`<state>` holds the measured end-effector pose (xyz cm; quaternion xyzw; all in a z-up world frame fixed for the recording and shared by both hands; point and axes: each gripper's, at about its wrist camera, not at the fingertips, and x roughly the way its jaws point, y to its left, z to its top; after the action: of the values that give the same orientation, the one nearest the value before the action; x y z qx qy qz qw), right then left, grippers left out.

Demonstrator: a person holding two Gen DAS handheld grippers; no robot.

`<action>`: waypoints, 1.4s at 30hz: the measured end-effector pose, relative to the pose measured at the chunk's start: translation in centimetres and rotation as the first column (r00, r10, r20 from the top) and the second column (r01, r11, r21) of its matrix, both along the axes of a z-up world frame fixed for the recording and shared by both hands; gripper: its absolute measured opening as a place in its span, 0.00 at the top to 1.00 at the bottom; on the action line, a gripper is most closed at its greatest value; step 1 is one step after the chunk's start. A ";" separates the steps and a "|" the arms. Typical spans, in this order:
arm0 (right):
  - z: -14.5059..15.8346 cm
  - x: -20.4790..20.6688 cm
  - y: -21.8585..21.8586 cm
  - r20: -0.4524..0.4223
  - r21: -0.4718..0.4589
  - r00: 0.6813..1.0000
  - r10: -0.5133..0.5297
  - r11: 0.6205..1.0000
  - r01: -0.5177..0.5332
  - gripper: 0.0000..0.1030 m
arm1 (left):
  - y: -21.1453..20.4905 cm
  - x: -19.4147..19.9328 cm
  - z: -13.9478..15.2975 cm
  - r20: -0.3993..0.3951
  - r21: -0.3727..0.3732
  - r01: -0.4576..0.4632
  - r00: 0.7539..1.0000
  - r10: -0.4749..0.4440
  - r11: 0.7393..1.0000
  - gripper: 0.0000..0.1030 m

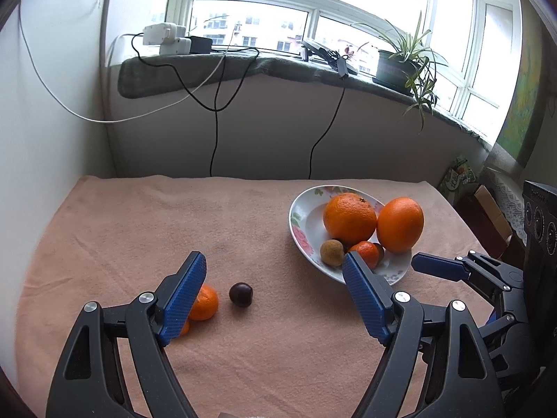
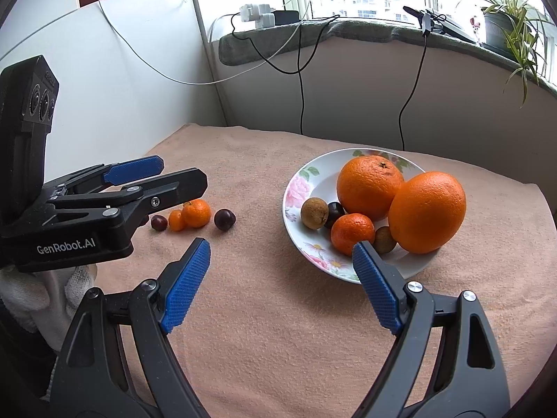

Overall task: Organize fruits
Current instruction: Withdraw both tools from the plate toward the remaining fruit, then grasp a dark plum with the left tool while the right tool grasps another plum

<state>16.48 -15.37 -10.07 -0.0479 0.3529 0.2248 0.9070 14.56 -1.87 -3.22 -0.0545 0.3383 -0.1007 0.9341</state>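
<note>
A flowered plate [image 2: 296, 191] on the peach cloth holds two big oranges [image 2: 369, 186], a mandarin [image 2: 352, 233], two brown longans [image 2: 314, 213] and a dark cherry [image 2: 334, 210]. Loose on the cloth to its left lie a mandarin [image 2: 196, 213], a small kumquat [image 2: 176, 220] and two dark cherries [image 2: 224, 219]. My left gripper [image 1: 275, 266] hovers open over the loose fruit, with one cherry [image 1: 241, 294] in the gap ahead and the loose mandarin [image 1: 205, 301] half hidden behind its left finger. My right gripper [image 2: 282, 249] stands open and empty before the plate's near rim.
The cloth-covered table [image 1: 139, 216] ends at a white wall on the left and a low wall under the window sill [image 1: 243, 66]. Cables hang down behind the table. A potted plant [image 1: 403, 62] stands on the sill. A white-gloved hand [image 2: 41, 292] holds the left gripper.
</note>
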 end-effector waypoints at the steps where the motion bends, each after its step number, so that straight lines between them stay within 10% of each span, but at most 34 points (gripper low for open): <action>1: 0.0 0.0 0.2 -0.002 0.002 1.000 0.005 1.000 -0.005 0.16 | 0.3 -0.1 -0.1 -0.001 0.000 -0.006 1.000 0.006 1.000 0.22; 28: -2.1 1.0 5.9 -0.025 -0.004 0.987 0.161 0.987 -0.161 0.16 | 12.1 -4.7 -4.3 -0.102 -0.038 -0.204 0.975 0.199 0.978 0.35; 42: -4.6 3.5 8.5 -0.088 -0.041 0.978 0.187 0.981 -0.191 0.43 | 10.4 -3.6 -6.6 -0.162 -0.066 -0.127 0.980 0.115 0.990 0.56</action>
<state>19.96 -6.87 -14.64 -0.0943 0.3899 0.3030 0.8644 10.97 8.56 -9.86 -0.1184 0.4032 -0.0520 0.9059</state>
